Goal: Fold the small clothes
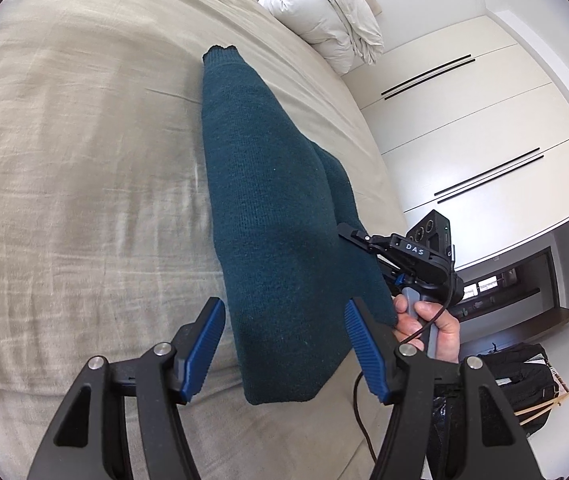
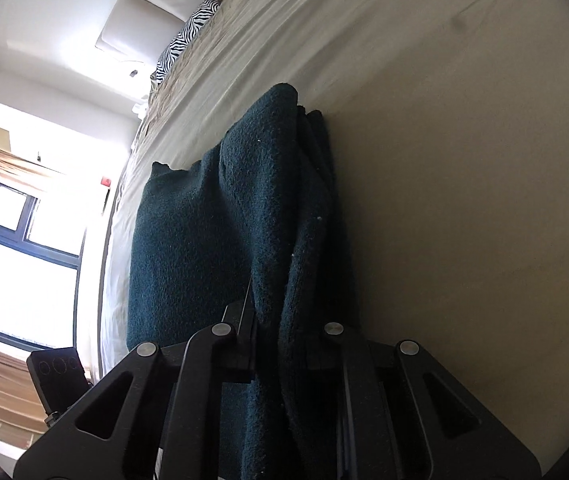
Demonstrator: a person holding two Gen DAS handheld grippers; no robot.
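A dark teal knitted garment (image 1: 268, 208) lies folded lengthwise on the beige bed. In the left wrist view my left gripper (image 1: 284, 348) is open, its blue pads on either side of the garment's near end without pinching it. My right gripper (image 1: 348, 236) comes in from the right edge of the garment, held by a hand. In the right wrist view the right gripper (image 2: 284, 344) is shut on a bunched edge of the teal garment (image 2: 204, 240); its fingertips are hidden in the cloth.
The beige bed sheet (image 1: 84, 160) spreads to the left. A white duvet (image 1: 324, 12) is piled at the bed's head. White wardrobe doors (image 1: 484, 128) stand to the right. A zebra-patterned pillow (image 2: 188, 36) lies far up the bed, and a window (image 2: 16, 248) is beyond.
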